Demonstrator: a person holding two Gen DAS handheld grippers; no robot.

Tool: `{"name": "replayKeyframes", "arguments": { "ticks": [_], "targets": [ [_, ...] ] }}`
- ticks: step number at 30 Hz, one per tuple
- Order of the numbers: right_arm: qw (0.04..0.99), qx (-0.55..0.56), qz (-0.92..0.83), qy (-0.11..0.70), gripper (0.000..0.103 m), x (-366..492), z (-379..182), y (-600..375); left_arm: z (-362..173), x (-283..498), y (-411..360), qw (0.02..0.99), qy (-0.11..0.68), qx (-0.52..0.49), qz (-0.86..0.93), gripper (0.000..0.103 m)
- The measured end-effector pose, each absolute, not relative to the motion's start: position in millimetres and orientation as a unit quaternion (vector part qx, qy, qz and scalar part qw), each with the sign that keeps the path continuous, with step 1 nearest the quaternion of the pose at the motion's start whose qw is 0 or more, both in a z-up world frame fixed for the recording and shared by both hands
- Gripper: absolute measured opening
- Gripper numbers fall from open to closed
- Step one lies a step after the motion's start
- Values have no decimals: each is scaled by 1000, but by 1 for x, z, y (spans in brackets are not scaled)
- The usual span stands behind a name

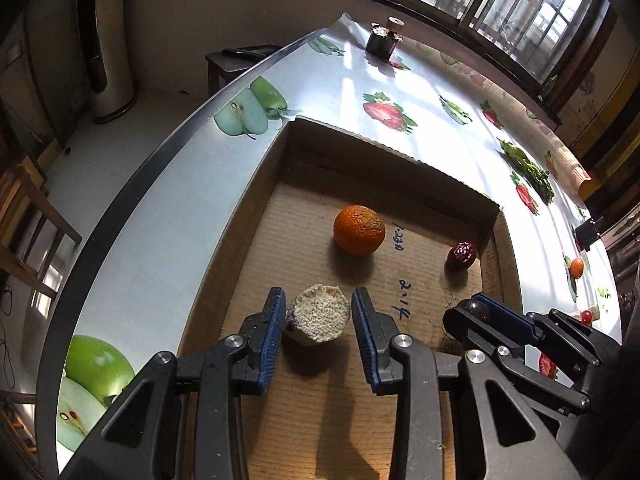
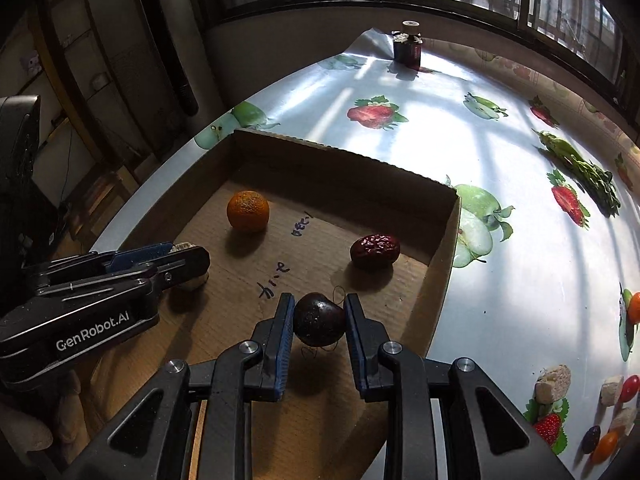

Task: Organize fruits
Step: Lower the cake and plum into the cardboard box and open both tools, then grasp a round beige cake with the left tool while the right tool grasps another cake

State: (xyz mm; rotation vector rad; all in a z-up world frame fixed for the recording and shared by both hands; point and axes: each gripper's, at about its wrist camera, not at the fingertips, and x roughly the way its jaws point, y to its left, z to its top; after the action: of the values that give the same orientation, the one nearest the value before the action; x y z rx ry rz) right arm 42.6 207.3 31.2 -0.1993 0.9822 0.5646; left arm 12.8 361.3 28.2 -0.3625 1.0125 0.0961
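A shallow cardboard box (image 1: 256, 184) (image 2: 444, 248) lies on the table. Inside it are an orange (image 1: 359, 230) (image 2: 247, 211) and a wrinkled red date (image 1: 461, 255) (image 2: 375, 251). My left gripper (image 1: 319, 308) is shut on a pale crumbly bread chunk (image 1: 319, 314), low over the box floor; its tip shows in the right wrist view (image 2: 188, 258). My right gripper (image 2: 319, 312) is shut on a dark plum (image 2: 319, 319), also low inside the box; it shows in the left wrist view (image 1: 476, 312).
The table wears a fruit-printed cloth (image 2: 500, 280). Loose pieces lie at its right: bread chunks (image 2: 554, 383), cherry tomatoes (image 2: 629, 387), a small orange (image 1: 576, 267). Leafy greens (image 2: 588, 172) lie farther back. A dark jar (image 2: 408, 50) stands at the far edge.
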Motion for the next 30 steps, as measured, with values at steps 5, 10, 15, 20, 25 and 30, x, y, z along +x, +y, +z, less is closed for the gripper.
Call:
{"name": "replayKeyframes", "arguments": {
  "ticks": [5, 10, 15, 20, 25, 30],
  "targets": [
    [838, -96, 269, 465, 29, 43, 29, 208, 37, 3, 371, 858, 466, -214, 33, 41],
    [853, -75, 265, 444, 41, 37, 45, 193, 68, -26, 372, 877, 420, -229, 44, 58],
    [868, -50, 256, 423, 47, 23, 68, 159, 89, -61, 357, 893, 382, -233, 54, 76],
    [878, -14, 244, 411, 56, -1, 85, 106, 96, -89, 322, 905, 364, -214, 53, 77],
    [884, 2, 216, 414, 59, -26, 82, 46, 98, -102, 274, 916, 365, -157, 56, 77],
    [890, 27, 177, 419, 59, -43, 77, -15, 100, -103, 232, 924, 365, -100, 55, 77]
  ]
}}
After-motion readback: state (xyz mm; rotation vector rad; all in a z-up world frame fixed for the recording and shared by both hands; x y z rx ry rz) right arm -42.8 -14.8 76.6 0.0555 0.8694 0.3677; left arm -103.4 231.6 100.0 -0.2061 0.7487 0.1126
